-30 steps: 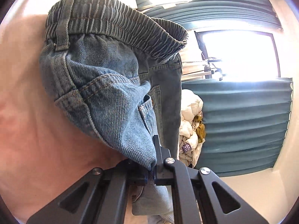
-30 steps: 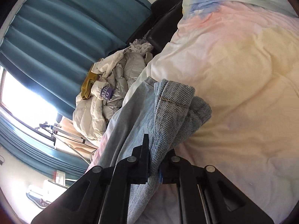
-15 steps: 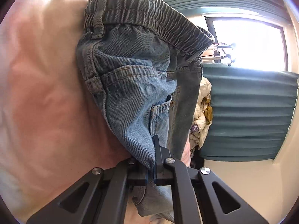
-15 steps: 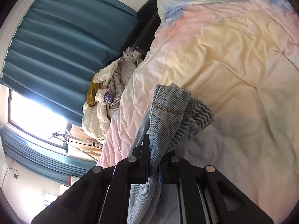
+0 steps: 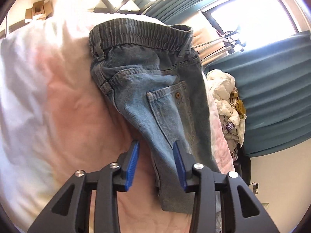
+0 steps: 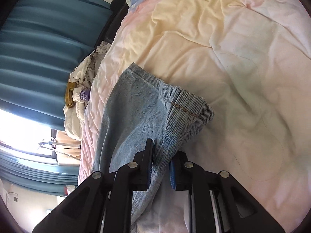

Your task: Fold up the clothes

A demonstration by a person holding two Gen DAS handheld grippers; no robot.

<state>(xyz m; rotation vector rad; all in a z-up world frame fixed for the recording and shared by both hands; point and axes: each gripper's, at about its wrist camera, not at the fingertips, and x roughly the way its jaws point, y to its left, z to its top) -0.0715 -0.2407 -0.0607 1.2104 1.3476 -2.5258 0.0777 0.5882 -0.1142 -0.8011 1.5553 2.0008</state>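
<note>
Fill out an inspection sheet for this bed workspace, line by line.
Surface: rumpled pastel quilt on the bed.
Job's things: light blue denim jeans lying on the quilt, elastic waistband at the far end; hem end folded over.
Clutter: heap of cream clothes beside the bed.
Grippers: left gripper opening, denim between its jaws, pads apart from it; right gripper opening, denim between its jaws.
Cables: nothing seen on the bed.
Surroundings: teal curtains, bright window.
</note>
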